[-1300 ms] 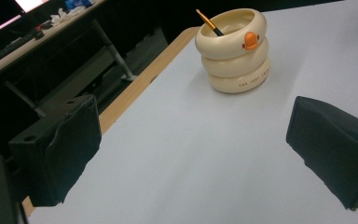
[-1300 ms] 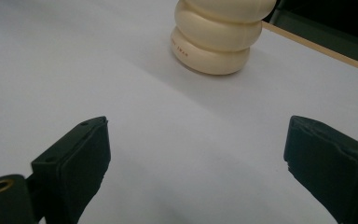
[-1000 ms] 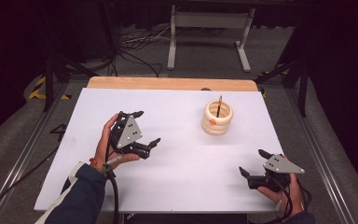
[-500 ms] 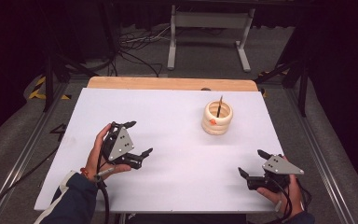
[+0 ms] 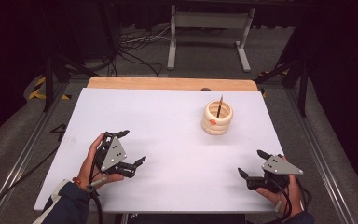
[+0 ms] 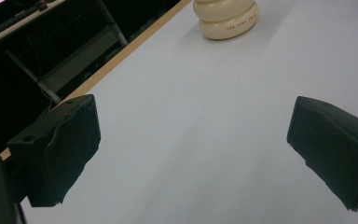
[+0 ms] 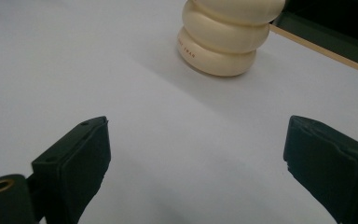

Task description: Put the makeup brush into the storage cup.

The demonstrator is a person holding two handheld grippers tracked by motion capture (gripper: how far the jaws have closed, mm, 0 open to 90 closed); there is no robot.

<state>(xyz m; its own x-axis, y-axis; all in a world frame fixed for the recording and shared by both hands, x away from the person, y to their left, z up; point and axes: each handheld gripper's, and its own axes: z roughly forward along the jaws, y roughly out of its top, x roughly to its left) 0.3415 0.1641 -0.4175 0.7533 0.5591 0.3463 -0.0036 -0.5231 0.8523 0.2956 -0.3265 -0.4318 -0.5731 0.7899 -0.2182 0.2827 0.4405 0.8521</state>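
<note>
Both tools stand wide, holding nothing: left tool (image 5: pixel 133 148) lower left, right tool (image 5: pixel 253 163) lower right. The cream ribbed ceramic holder (image 5: pixel 217 117) sits upper right on the white tabletop (image 5: pixel 177 135).

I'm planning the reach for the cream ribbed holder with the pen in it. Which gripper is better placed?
Probably the right gripper: open, empty, and the holder looms closer between its jaws. The left gripper, also open, sits farther across the table.

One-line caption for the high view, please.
Open left gripper and right gripper rest apart on the white table, cream holder beyond.
</note>
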